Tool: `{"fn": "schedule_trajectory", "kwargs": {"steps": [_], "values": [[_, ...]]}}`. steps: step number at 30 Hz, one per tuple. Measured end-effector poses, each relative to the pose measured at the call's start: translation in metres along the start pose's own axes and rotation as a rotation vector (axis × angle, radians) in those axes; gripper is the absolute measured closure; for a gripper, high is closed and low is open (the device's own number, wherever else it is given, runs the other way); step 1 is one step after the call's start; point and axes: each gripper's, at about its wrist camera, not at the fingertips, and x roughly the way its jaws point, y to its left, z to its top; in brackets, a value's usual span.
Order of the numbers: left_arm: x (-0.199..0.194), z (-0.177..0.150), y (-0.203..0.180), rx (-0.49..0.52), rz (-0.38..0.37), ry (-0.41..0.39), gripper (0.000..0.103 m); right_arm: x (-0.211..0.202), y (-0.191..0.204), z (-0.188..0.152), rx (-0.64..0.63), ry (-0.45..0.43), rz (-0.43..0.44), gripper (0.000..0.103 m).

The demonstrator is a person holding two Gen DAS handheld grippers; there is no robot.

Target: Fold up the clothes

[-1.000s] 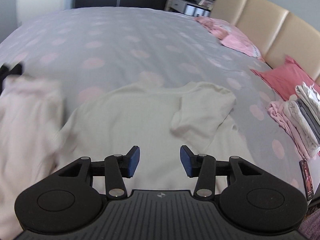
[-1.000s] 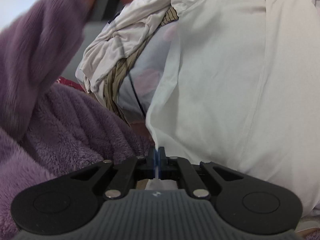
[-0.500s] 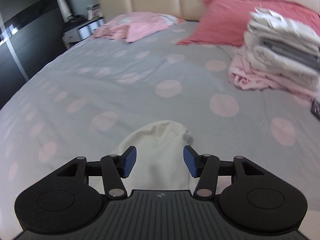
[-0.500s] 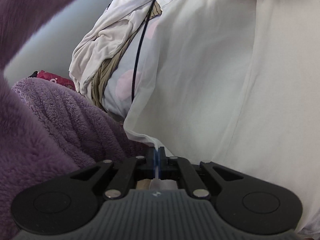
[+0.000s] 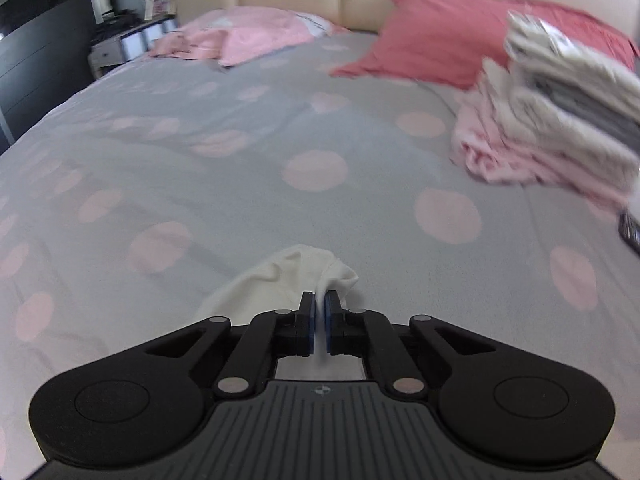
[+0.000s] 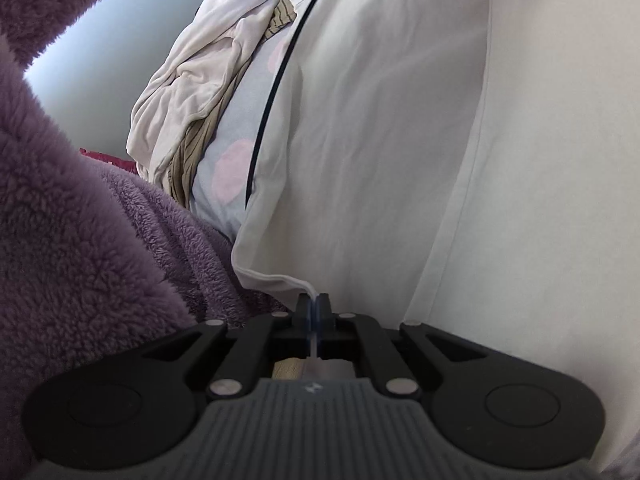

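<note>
A cream shirt (image 5: 280, 276) lies on the grey bed cover with pink dots (image 5: 200, 184), and only a bunched end of it shows in the left wrist view. My left gripper (image 5: 319, 300) is closing its jaws on that bunched end, and the blue pads pinch the cloth. In the right wrist view the same pale shirt (image 6: 380, 140) spreads wide across the bed. My right gripper (image 6: 313, 302) is shut on its hem at the near edge, a thin fold of cloth between the pads.
A stack of folded clothes (image 5: 560, 120) sits at the right, with a dark flat device (image 5: 630, 228) below it. A red pillow (image 5: 432, 40) and pink garments (image 5: 248, 36) lie by the headboard. A purple fleece sleeve (image 6: 80, 240), a black cable (image 6: 280, 80) and crumpled clothes (image 6: 192, 92) lie to the left.
My left gripper swung across the bed to the shirt's bunched end and shut on it. The right gripper kept its hold on the hem, sinking slightly.
</note>
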Motion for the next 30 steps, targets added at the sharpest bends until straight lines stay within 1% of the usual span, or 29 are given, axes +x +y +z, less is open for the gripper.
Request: {"fn": "schedule_trajectory", "kwargs": {"steps": [2, 4, 6, 8, 11, 12, 13, 15, 16, 17, 19, 21, 24, 26, 27, 30], "values": [[-0.009, 0.0, 0.017, -0.069, 0.025, -0.016, 0.1, 0.001, -0.001, 0.0, 0.004, 0.002, 0.002, 0.1], [-0.008, -0.004, 0.034, -0.117, 0.098, 0.012, 0.1, 0.002, -0.001, 0.0, 0.006, 0.004, 0.002, 0.1], [0.001, -0.01, 0.047, -0.169, 0.141, 0.046, 0.1, 0.003, -0.001, 0.0, 0.004, 0.006, 0.003, 0.1], [0.011, -0.016, 0.053, -0.174, 0.177, 0.075, 0.1, 0.003, -0.001, 0.0, 0.002, 0.006, 0.003, 0.1], [0.018, -0.022, 0.059, -0.217, 0.232, 0.09, 0.097, 0.001, 0.0, 0.002, -0.002, 0.006, -0.003, 0.1], [0.014, -0.023, 0.062, -0.236, 0.242, 0.08, 0.093, 0.001, 0.001, 0.002, -0.007, 0.006, -0.006, 0.1], [0.008, -0.023, 0.065, -0.253, 0.244, 0.071, 0.089, 0.0, 0.002, 0.003, -0.01, 0.005, -0.007, 0.1], [-0.009, -0.026, 0.072, -0.288, 0.253, 0.05, 0.075, 0.0, 0.003, 0.003, -0.014, 0.004, -0.009, 0.1], [-0.019, -0.029, 0.074, -0.303, 0.257, 0.04, 0.074, 0.0, 0.003, 0.003, -0.014, 0.005, -0.009, 0.1], [-0.027, -0.033, 0.076, -0.32, 0.258, 0.033, 0.073, 0.0, 0.003, 0.003, -0.014, 0.006, -0.009, 0.1], [-0.039, -0.043, 0.079, -0.36, 0.238, 0.04, 0.072, 0.0, 0.004, 0.004, -0.015, 0.007, -0.009, 0.1], [-0.043, -0.057, 0.078, -0.388, 0.234, 0.07, 0.072, -0.001, 0.003, 0.002, -0.018, 0.01, -0.008, 0.1], [-0.042, -0.078, 0.069, -0.429, 0.186, 0.09, 0.072, -0.001, 0.007, 0.001, -0.029, 0.017, -0.005, 0.1], [-0.043, -0.088, 0.057, -0.436, 0.167, 0.066, 0.072, 0.0, 0.009, 0.0, -0.036, 0.02, -0.007, 0.1], [-0.044, -0.092, 0.05, -0.436, 0.165, 0.056, 0.07, 0.0, 0.009, 0.0, -0.039, 0.021, -0.008, 0.1], [-0.04, -0.097, 0.027, -0.368, 0.237, 0.039, 0.069, 0.001, 0.012, 0.0, -0.045, 0.026, -0.011, 0.1]]}}
